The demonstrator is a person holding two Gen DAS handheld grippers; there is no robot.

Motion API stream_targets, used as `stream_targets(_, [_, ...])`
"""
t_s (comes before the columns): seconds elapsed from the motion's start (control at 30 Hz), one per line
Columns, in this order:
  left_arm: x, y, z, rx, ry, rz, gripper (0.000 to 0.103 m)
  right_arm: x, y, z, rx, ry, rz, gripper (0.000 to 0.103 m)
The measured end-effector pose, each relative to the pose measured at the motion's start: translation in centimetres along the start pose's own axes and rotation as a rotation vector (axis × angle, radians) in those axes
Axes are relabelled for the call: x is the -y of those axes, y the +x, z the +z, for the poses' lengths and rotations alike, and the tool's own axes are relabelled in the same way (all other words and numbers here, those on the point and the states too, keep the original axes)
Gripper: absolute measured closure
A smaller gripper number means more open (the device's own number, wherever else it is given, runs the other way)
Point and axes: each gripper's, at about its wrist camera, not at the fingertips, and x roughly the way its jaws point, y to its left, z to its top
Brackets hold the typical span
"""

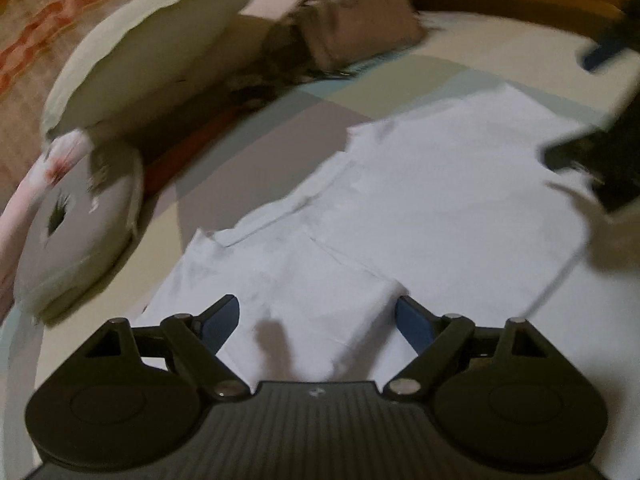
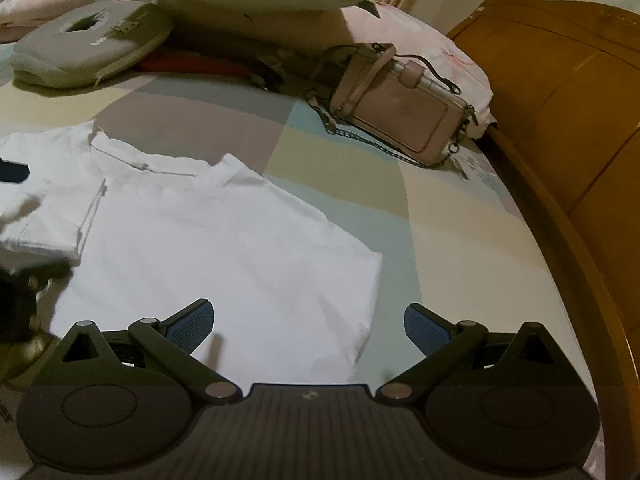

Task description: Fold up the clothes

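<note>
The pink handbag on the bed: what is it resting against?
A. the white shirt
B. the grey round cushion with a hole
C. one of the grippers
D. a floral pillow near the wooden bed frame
D. In the right wrist view the pink handbag leans on the floral pillow next to the wooden bed frame, apart from the white shirt and the grey cushion.

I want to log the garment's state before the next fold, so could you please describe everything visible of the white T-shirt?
The white T-shirt is thin, plain woven-looking cloth, lying flat on the patchwork bedspread. Its neckline points toward the pillows, and its left side is already folded inward over the body. The right sleeve lies spread out. Both grippers hover open above its hem, touching nothing.
</note>
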Motion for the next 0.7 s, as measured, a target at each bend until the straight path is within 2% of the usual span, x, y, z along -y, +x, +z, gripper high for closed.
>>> stream_targets(0.2, [-4.9, -1.4, -1.7, -0.070, -0.282, 0.195, 0.017, 0.1, -0.4, -0.5, -0.015, 0.037, -0.003, 0.000])
stream_targets(0.3, [-7.8, -2.9, -3.5, -0.106, -0.425, 0.263, 0.017, -0.3, -0.3, -0.6, -0.017, 0.034, 0.009, 0.000])
stream_targets(0.4, [-9.8, -4.0, -5.0, -0.157, -0.484, 0.359, 0.018, -0.8, -0.1, -0.4, -0.020, 0.028, 0.022, 0.000])
stream_targets(0.47, [-10.9, -4.8, -5.7, -0.170, -0.526, 0.394, 0.018, -1.0, -0.1, -0.2, -0.014, 0.024, 0.031, 0.000])
stream_targets(0.53, [-11.5, -5.5, -5.7, -0.151, -0.549, 0.391, 0.018, -1.4, -0.2, 0.0, -0.005, 0.014, 0.043, 0.000])
stream_targets(0.57, [-11.3, -5.5, -5.5, -0.134, -0.542, 0.360, 0.018, -1.5, -0.2, 0.1, 0.000, 0.009, 0.054, 0.000])
stream_targets(0.7, [-10.3, -4.3, -4.0, -0.076, -0.501, 0.162, 0.018, -1.9, 0.0, 0.8, 0.018, 0.008, 0.160, 0.000])
